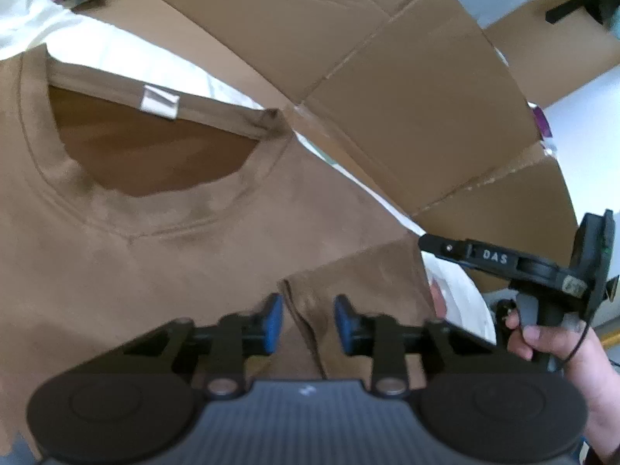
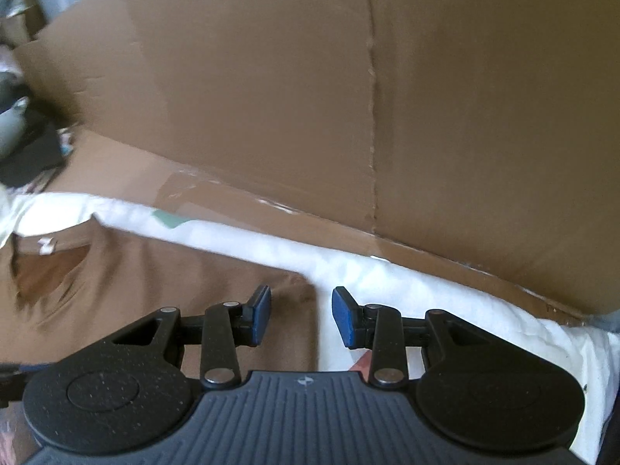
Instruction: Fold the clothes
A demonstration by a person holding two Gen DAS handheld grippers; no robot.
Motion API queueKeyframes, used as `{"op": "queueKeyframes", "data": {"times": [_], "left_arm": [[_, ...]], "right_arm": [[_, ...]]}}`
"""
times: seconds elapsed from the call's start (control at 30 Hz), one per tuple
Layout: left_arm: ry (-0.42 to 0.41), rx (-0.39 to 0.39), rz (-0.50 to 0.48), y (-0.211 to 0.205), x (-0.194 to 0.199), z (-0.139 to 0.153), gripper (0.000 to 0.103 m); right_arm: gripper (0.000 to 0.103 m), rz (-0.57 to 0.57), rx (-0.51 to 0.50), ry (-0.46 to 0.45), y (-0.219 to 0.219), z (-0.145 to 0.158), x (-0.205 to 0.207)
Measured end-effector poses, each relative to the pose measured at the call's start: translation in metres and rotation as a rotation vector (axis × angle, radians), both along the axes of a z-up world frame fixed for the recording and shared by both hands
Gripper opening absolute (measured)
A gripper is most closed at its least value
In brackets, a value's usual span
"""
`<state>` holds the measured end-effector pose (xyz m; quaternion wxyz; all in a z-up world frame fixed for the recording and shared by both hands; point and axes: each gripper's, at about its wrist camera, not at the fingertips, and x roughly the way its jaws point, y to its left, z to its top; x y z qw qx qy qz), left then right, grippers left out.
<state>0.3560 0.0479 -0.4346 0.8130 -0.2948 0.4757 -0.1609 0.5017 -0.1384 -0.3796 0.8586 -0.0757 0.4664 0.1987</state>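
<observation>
A brown T-shirt (image 1: 116,271) lies flat on a white sheet (image 2: 407,283), neckline up, with a white label (image 1: 159,102) at the collar. Its sleeve (image 1: 360,279) is folded in over the body. My left gripper (image 1: 308,323) hovers open just above that sleeve's folded edge, and its blue pads (image 1: 271,321) do not press the cloth. My right gripper (image 2: 302,317) is open over the side edge of the T-shirt (image 2: 193,290), where brown cloth meets the white sheet. In the left wrist view, the right gripper (image 1: 428,241) shows side-on, held by a hand (image 1: 542,343).
A tall cardboard wall (image 2: 348,97) stands right behind the sheet and curves around the far side; it is the cardboard (image 1: 387,77) in the left wrist view too. Dark clutter and a grey pot (image 2: 11,124) sit at the far left.
</observation>
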Motion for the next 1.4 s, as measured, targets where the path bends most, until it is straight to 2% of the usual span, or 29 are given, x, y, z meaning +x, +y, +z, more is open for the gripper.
{"op": "queueKeyframes", "data": {"times": [0.1, 0.47, 0.73, 0.77, 0.8, 0.87, 0.9, 0.97, 1.17, 1.27, 1.33, 1.4], "left_arm": [[0.004, -0.015, 0.002, -0.005, -0.001, -0.003, 0.043], [0.041, -0.133, 0.041, -0.017, -0.020, -0.018, 0.039], [0.120, -0.249, 0.058, -0.020, -0.042, -0.035, 0.018], [0.129, -0.258, 0.057, -0.022, -0.041, -0.037, 0.011], [0.127, -0.244, 0.057, -0.024, -0.041, -0.038, 0.004], [0.120, -0.227, 0.057, -0.026, -0.041, -0.038, 0.003], [0.112, -0.221, 0.054, -0.027, -0.041, -0.036, 0.003], [0.096, -0.199, 0.043, -0.028, -0.044, -0.029, 0.003], [0.060, -0.147, 0.010, -0.030, -0.050, -0.012, 0.003], [0.102, -0.090, -0.002, -0.035, -0.040, -0.017, 0.003], [0.098, -0.086, 0.011, -0.029, -0.037, -0.015, 0.004], [0.066, -0.030, 0.034, -0.024, -0.035, -0.004, 0.007]], "right_arm": [[0.041, 0.020, 0.005, -0.007, -0.006, 0.004, -0.011], [0.041, 0.036, 0.019, 0.039, -0.045, 0.001, -0.065], [0.041, 0.038, 0.029, 0.054, -0.071, 0.003, -0.107], [0.041, 0.028, 0.035, 0.056, -0.074, 0.001, -0.111], [0.041, 0.018, 0.038, 0.055, -0.076, -0.001, -0.114], [0.038, -0.015, 0.046, 0.054, -0.080, -0.005, -0.119], [0.032, -0.047, 0.060, 0.059, -0.083, -0.008, -0.120], [0.031, -0.081, 0.073, 0.077, -0.086, -0.014, -0.122], [0.030, -0.054, 0.044, 0.066, -0.089, -0.023, -0.129], [0.030, -0.049, 0.040, 0.063, -0.090, -0.024, -0.131], [0.030, -0.051, 0.042, 0.061, -0.093, -0.022, -0.134], [0.030, -0.054, 0.046, 0.060, -0.096, -0.019, -0.137]]}}
